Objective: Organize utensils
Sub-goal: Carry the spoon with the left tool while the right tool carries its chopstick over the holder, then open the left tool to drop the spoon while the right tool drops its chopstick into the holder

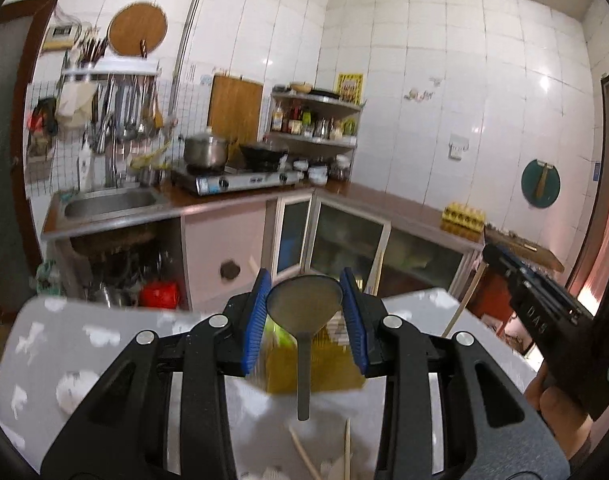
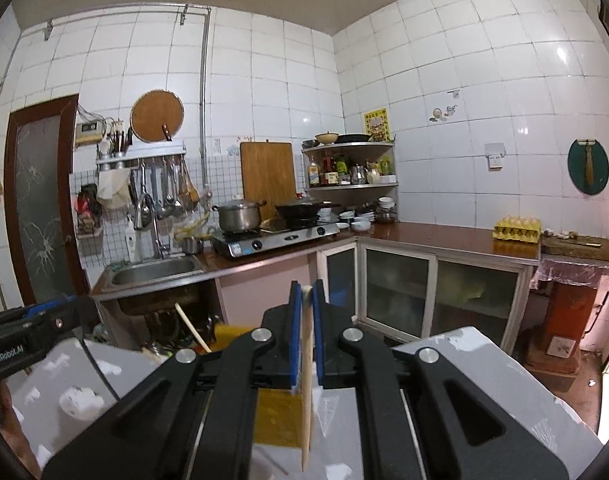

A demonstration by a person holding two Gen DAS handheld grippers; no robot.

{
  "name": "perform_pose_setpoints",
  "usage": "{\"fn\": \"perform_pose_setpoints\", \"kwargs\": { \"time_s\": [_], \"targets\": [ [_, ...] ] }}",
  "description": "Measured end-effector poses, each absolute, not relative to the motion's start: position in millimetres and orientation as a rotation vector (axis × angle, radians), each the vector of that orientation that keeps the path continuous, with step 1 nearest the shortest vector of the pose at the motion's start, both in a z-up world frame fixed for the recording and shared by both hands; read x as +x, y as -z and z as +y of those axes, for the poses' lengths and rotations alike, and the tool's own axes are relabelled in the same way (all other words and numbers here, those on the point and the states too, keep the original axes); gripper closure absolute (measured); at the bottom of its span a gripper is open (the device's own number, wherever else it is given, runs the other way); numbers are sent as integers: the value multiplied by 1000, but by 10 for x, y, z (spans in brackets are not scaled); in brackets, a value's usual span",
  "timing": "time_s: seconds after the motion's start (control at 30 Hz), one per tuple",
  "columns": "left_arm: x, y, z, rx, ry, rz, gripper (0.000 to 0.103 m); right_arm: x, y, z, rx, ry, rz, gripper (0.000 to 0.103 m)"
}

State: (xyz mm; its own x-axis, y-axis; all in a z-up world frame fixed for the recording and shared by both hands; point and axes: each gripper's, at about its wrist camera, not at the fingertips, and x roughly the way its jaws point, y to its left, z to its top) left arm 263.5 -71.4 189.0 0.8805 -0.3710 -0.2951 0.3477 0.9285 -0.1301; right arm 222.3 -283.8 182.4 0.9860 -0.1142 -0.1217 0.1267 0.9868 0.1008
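Left gripper [image 1: 304, 312] clamps my metal ladle [image 1: 303, 309] — right gripper [image 2: 306, 332] pinches a wooden chopstick [image 2: 306, 380], both above the table [image 2: 484, 376].

Ahead of the tongs: gas stove [image 2: 278, 237] carrying steel pot [image 2: 239, 214]; sink [image 2: 154, 271] to its left.

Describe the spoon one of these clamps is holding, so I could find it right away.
Start at the grey table, then the yellow box on it. Above that, the left gripper clamps a metal spoon by its bowl, handle hanging down. Unlike the pale wooden chopsticks nearby, it is grey metal with a round bowl.
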Motion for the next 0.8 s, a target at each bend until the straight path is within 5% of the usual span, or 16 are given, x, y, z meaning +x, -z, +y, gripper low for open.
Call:
{"fn": "perform_pose_setpoints", "kwargs": {
  "time_s": [0.4,0.8],
  "targets": [
    [3231,-2209,-1007,-49,348,234,69,2743,-2373,-2874,101,104,68,97],
    [4014,-1440,-1185,-62,338,361,69,3377,-1687,-3006,85,104,225,97]
  ]
}}
